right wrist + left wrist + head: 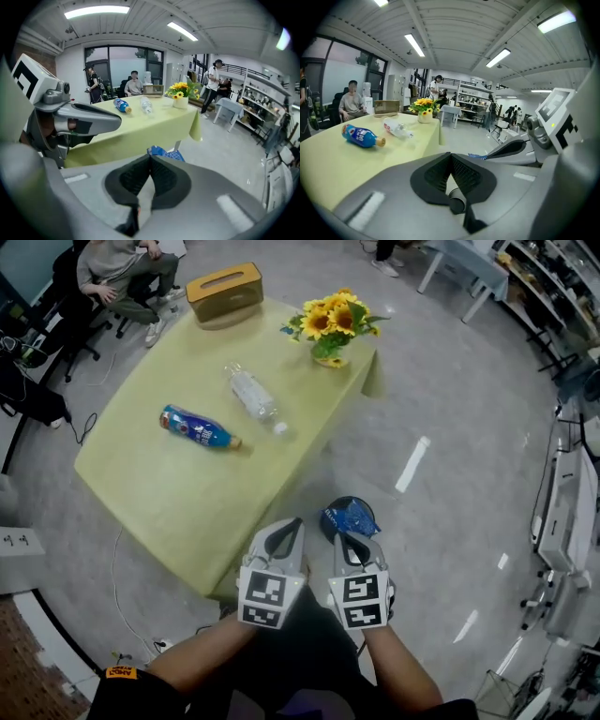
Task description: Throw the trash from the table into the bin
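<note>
Since blue bottle [199, 428] and clear bottle [254, 397] are uncleared on the surface [169, 493], left gripper [294, 523] and right gripper [344, 536] are held by the bin [349, 518], fingers pressed together, empty.

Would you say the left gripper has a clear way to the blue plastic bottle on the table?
Probably yes: the blue plastic bottle lies alone on bare yellow-green cloth, nothing between it and the left gripper, though its shut jaws must open first.

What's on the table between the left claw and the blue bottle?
Nothing: only bare yellow-green tablecloth lies between the left claw and the blue bottle, as the head view shows; the left gripper view agrees.
</note>
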Motion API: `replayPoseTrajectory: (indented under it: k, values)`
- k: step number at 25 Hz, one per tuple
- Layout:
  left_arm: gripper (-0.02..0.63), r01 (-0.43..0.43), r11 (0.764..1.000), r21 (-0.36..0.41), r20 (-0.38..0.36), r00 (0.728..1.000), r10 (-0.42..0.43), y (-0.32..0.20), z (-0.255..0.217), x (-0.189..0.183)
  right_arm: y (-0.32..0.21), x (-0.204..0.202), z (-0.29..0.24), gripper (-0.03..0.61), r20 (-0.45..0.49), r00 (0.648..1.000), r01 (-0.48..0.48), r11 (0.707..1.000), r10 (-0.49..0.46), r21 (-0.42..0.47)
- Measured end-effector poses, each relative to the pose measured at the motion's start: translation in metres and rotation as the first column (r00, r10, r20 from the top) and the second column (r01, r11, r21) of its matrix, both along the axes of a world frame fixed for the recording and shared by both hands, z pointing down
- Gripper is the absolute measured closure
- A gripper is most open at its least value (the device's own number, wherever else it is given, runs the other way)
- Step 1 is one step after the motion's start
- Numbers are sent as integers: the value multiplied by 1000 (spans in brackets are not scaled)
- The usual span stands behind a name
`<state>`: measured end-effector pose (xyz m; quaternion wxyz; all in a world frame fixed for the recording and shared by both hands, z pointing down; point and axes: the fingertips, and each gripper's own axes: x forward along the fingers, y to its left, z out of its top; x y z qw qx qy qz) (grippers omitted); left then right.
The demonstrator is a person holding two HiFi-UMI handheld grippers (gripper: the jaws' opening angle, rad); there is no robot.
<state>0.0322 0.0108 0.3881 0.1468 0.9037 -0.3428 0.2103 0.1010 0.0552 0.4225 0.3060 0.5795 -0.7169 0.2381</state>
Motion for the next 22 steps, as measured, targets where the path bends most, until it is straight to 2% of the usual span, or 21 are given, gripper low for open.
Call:
replayPoseTrajectory:
  k: [5, 10, 16, 22]
  values:
    - [606, -73, 997, -19, -8, 997, 72, 7, 17, 34, 17, 31, 27, 575, 5, 997, -78, 996, 78, -46]
    - [606, -112, 993, -31, -1, 994, 112, 2, 48, 49, 18, 52, 59, 575, 16, 993, -114, 991, 115, -73]
    - [606, -131, 990, -42, 92, 987, 135, 1, 96, 56, 28, 65, 104, 575, 34, 988, -147, 981, 152, -123]
    - [606, -142, 987, -78, 110, 983, 150, 3, 144, 67, 32, 72, 153, 575, 46, 983, -166, 973, 176, -163]
